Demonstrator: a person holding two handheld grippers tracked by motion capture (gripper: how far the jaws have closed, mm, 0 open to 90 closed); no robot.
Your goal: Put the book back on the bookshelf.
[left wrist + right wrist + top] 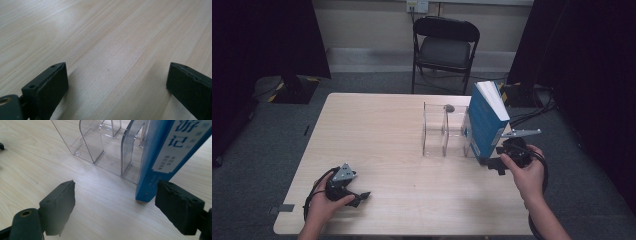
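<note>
Blue book (486, 125) stands tilted on the right part of the tabletop (382, 135), leaning against the right end of a clear plastic file rack (443, 131). Its spine label carries white Chinese characters, "游记" (183, 131), with smaller print below, too small to read. Right tongs (493, 165), held level in the person's right hand (528, 175), sit spread wide just beside the book's near bottom corner, grasping nothing. Left tongs (362, 196) rest at the near left, jaws released over bare wood.

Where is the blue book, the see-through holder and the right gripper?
blue book (484, 125), high view, on its blue cover.
see-through holder (435, 131), high view, on its left clear wall.
right gripper (115, 205), right gripper view, midway between its open jaws.
</note>
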